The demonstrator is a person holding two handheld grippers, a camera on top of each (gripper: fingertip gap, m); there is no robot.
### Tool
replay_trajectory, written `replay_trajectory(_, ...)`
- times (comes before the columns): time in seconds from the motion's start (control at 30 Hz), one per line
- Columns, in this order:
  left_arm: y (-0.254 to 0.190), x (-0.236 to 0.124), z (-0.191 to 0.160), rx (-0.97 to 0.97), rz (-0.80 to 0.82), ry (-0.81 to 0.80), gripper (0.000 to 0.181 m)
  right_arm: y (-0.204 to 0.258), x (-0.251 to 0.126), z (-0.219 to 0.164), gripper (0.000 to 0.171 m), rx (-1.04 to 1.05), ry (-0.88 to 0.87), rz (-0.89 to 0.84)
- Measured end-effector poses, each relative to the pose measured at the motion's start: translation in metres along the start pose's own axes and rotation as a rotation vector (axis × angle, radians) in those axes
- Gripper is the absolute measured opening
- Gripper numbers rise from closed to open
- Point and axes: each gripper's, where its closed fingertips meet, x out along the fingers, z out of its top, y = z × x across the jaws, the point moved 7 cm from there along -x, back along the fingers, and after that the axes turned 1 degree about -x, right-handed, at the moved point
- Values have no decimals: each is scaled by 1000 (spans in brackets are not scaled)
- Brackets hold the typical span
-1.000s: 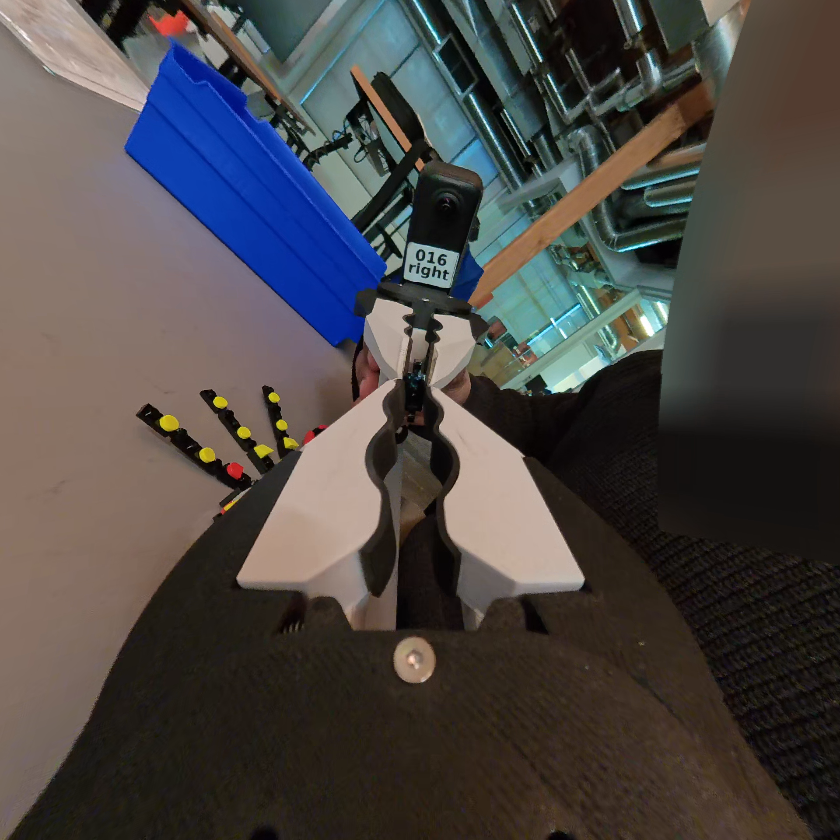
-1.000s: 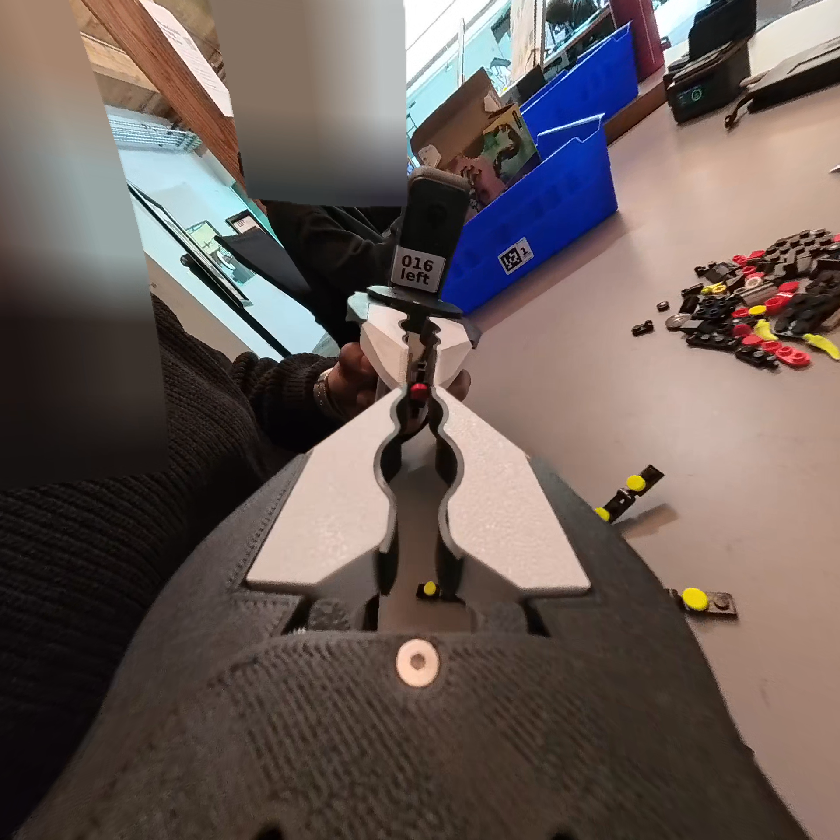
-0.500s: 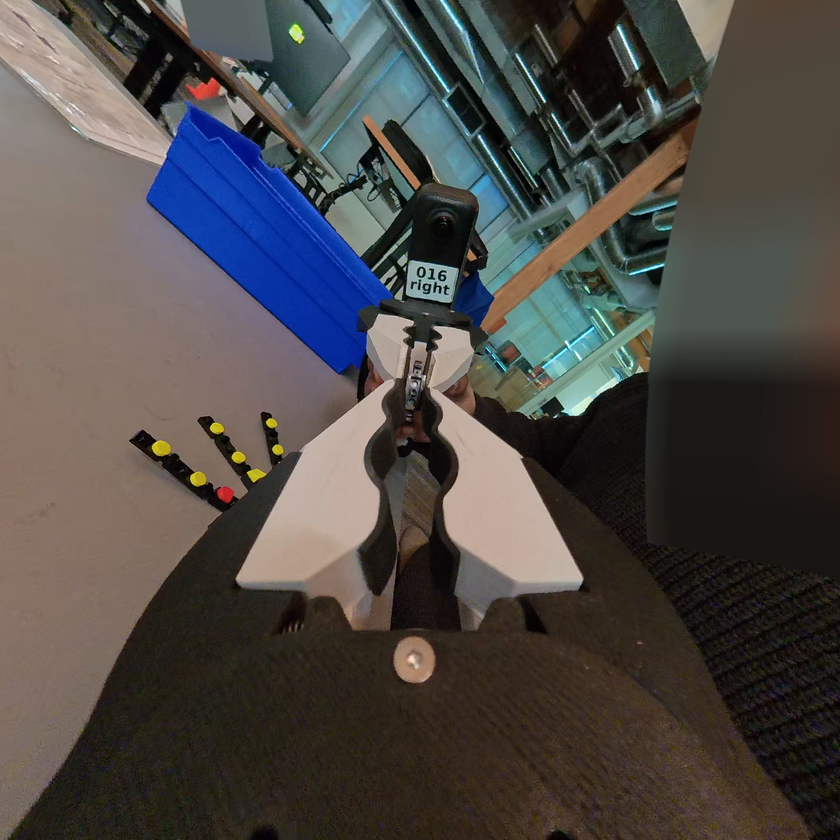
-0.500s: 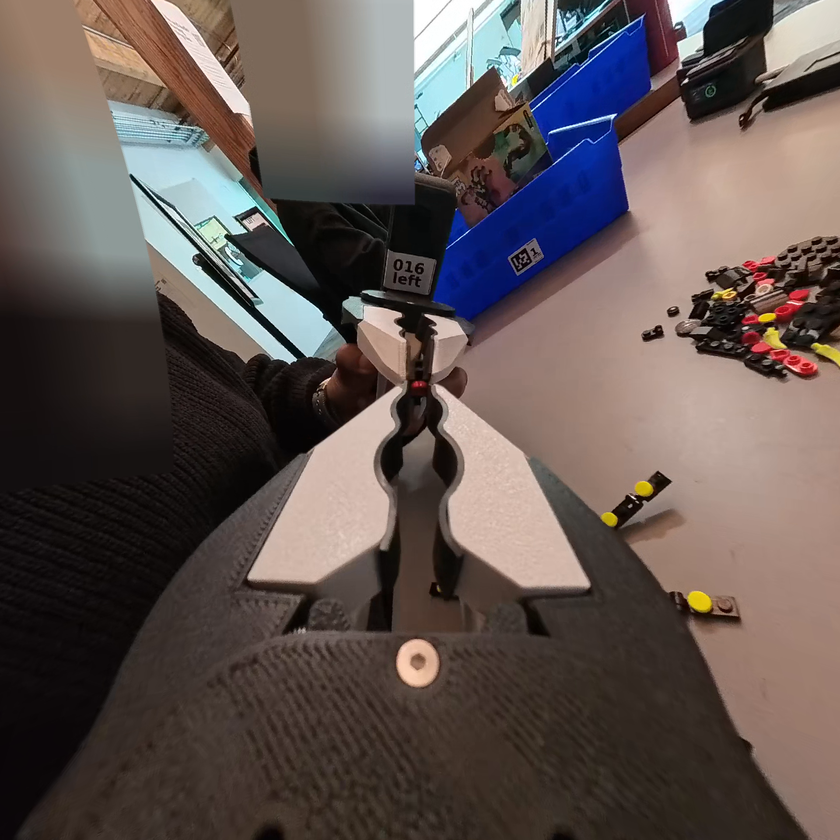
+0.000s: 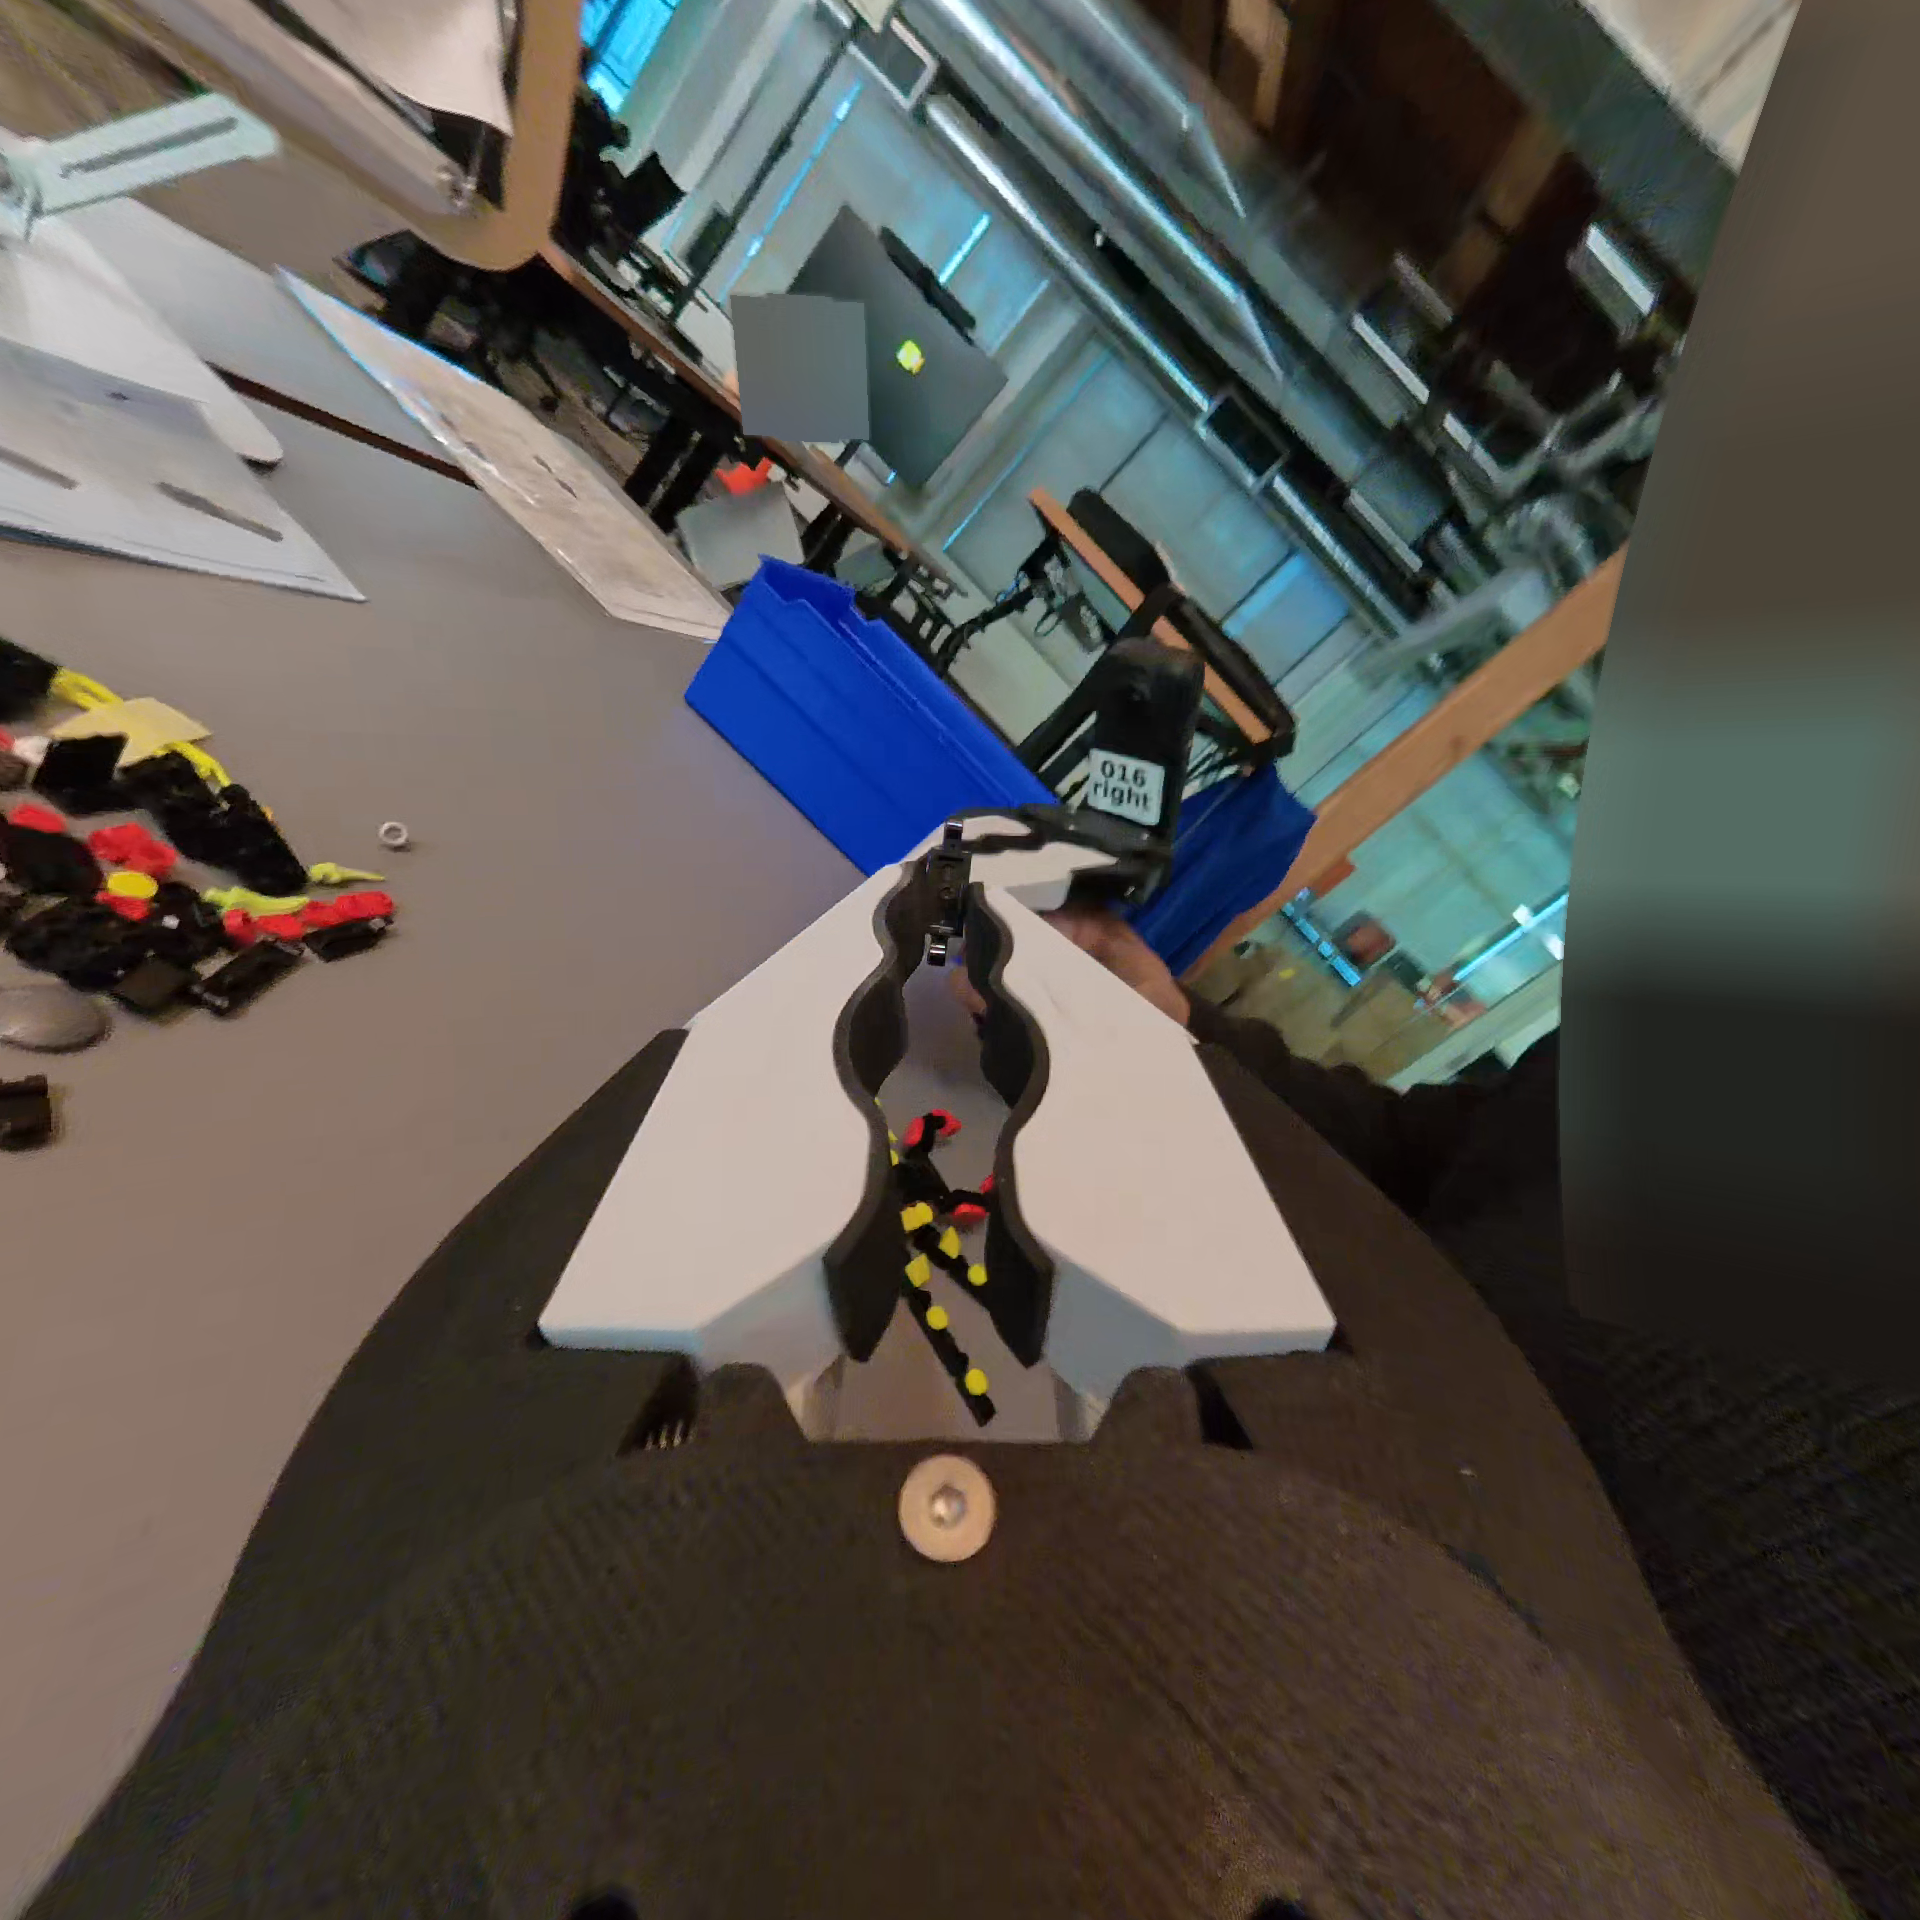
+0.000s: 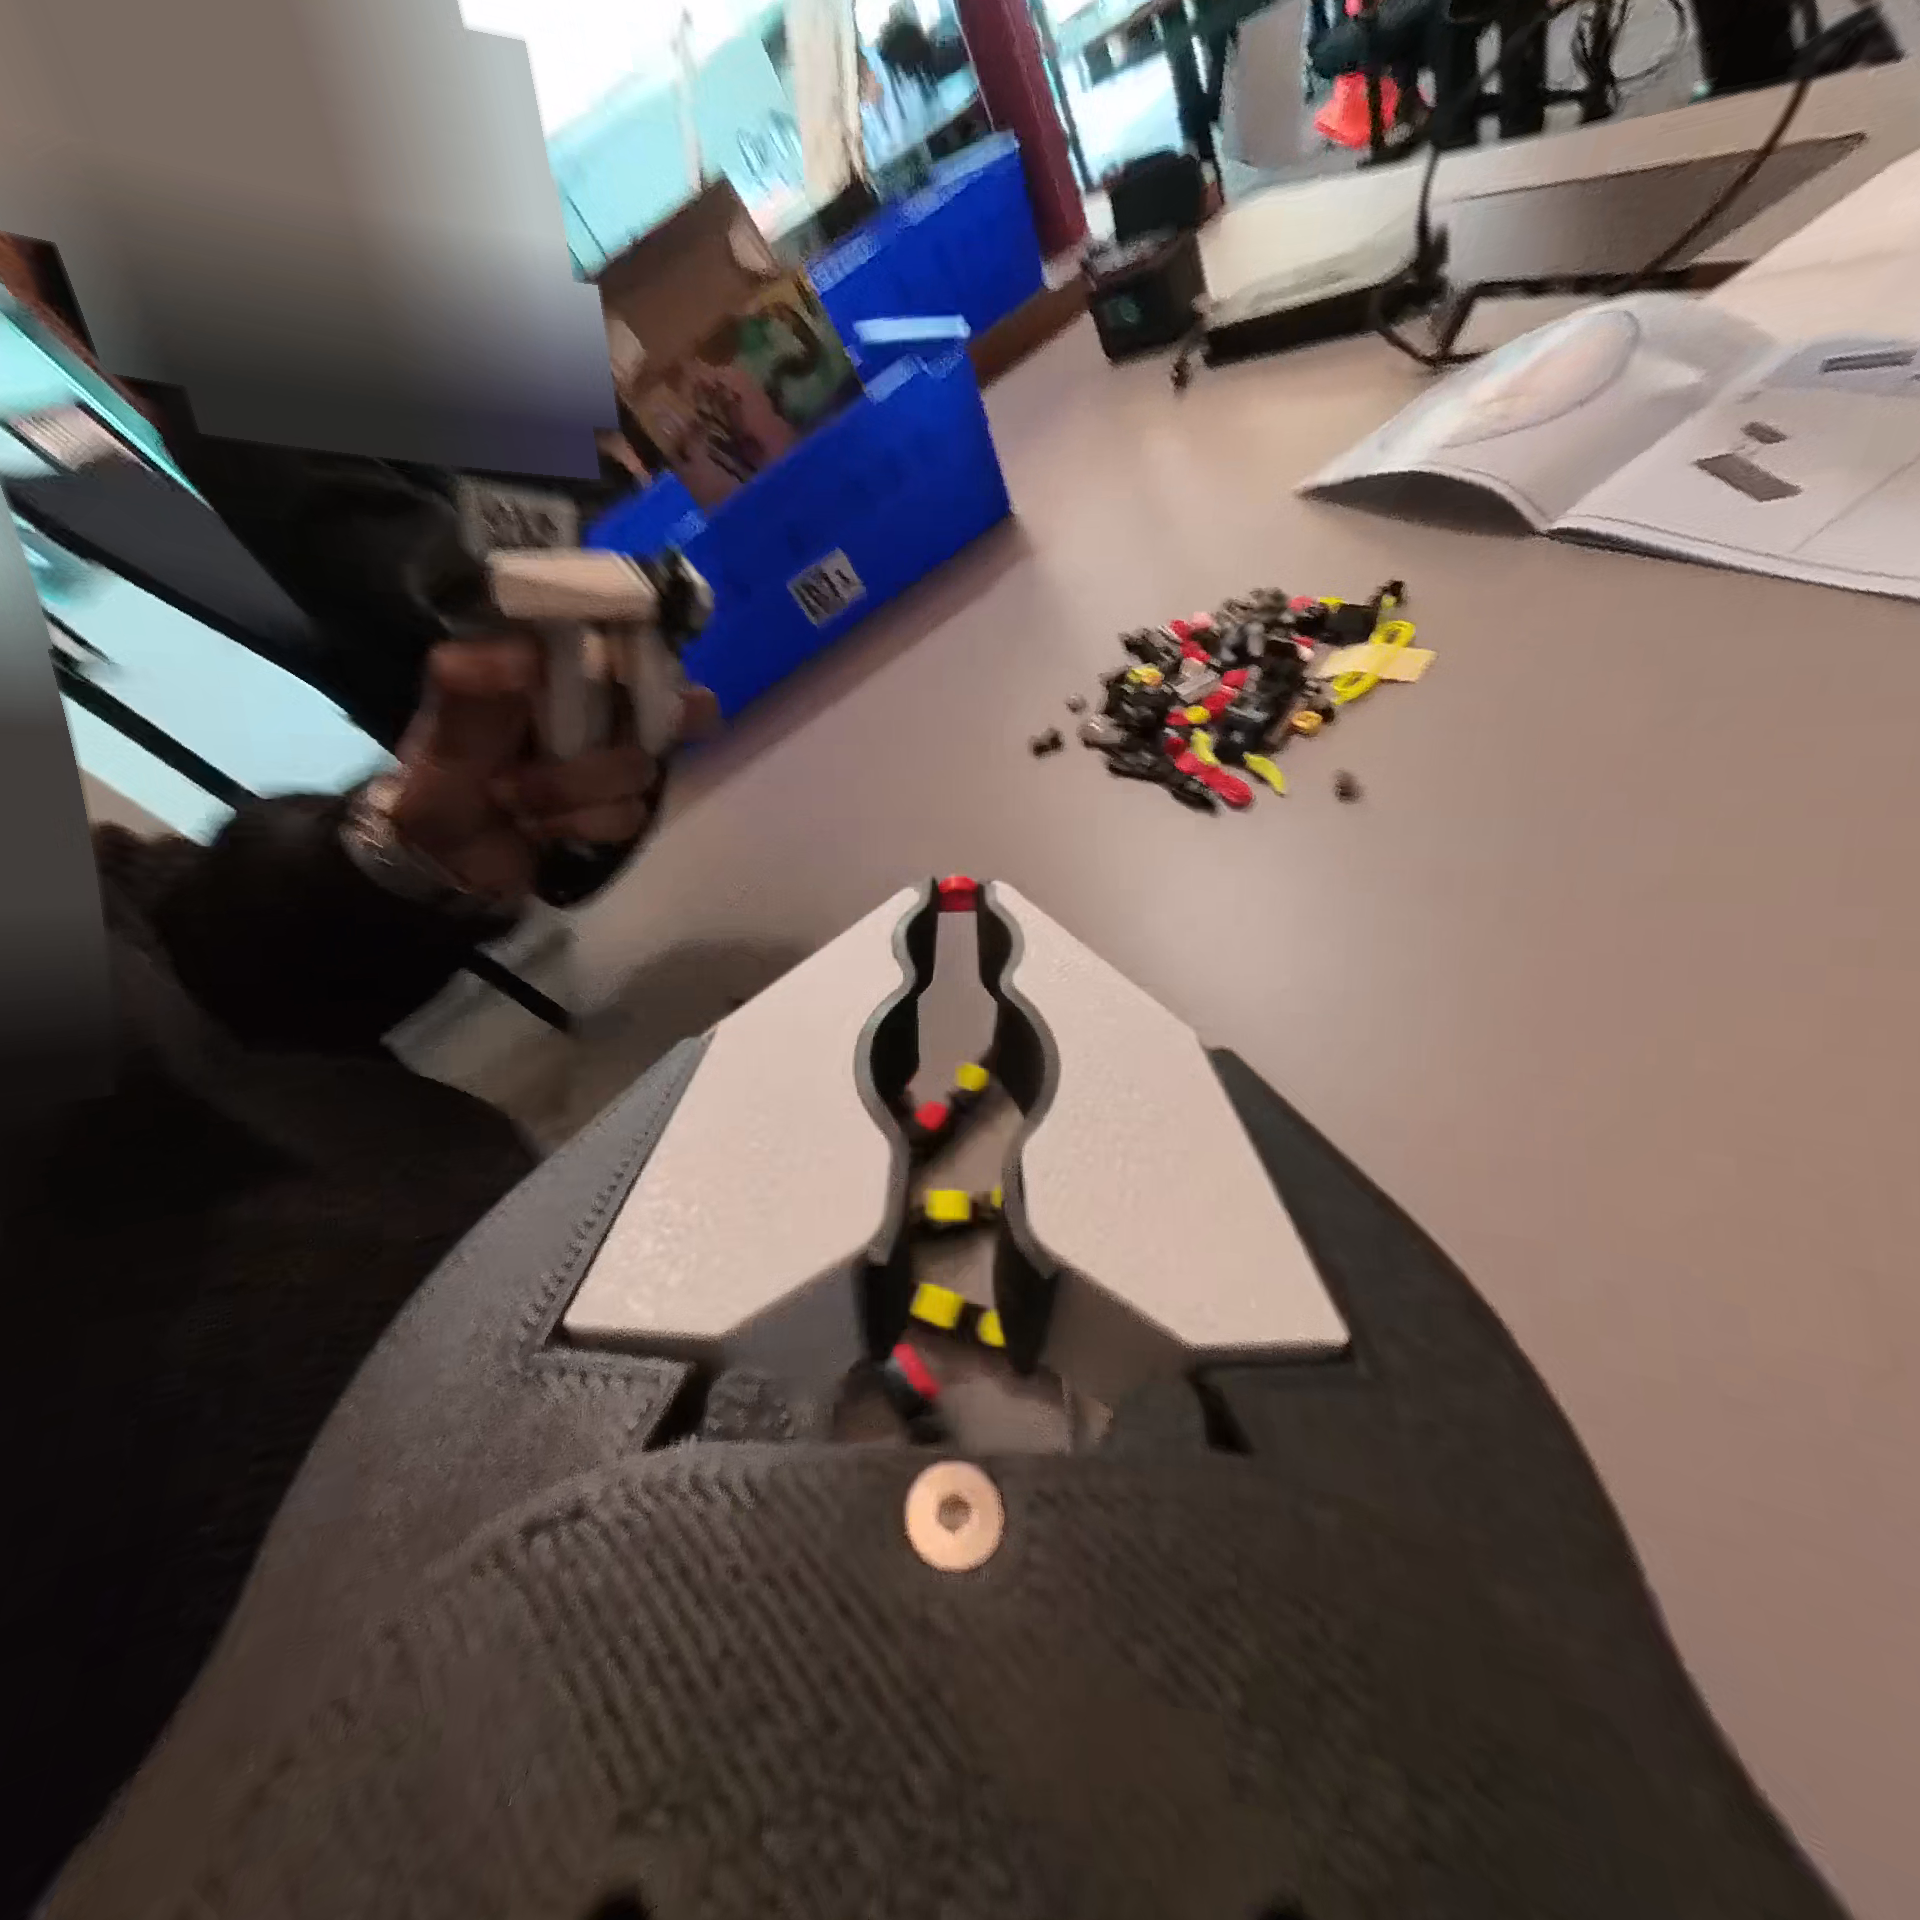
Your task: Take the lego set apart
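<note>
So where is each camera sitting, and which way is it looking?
Left wrist view: on the left gripper, looking along its jaws, shut on a black piece; the other gripper and a sleeve show.
Right wrist view: on the right gripper, looking over the table; its jaws pinch a red stud.
Shared: the brick pile and blue bin.

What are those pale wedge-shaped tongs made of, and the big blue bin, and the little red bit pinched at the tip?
The right tongs look like matte pale-grey plastic, finely grained, perhaps printed, with black, probably rubbery liners. The blue bin seems moulded hard plastic: even colour, slight sheen. The red piece looks like glossy toy-brick plastic, though it is small and blurred.
</note>
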Motion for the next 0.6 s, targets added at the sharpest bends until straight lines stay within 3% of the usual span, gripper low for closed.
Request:
replay_trajectory(0.17,22,-6,-3,-123,0,-21,4,-29,44,-10,7,-232,286,-188)
replay_trajectory(0.33,27,-7,-6,-186,-31,-19,4,-51,97,-8,7,-366,447,-221)
replay_trajectory(0.57,24,-3,-14,-206,-60,31,4,-56,114,5,13,-412,374,-253)
replay_trajectory(0.6,23,-3,-15,-208,-61,33,4,-55,112,8,4,-416,356,-258)
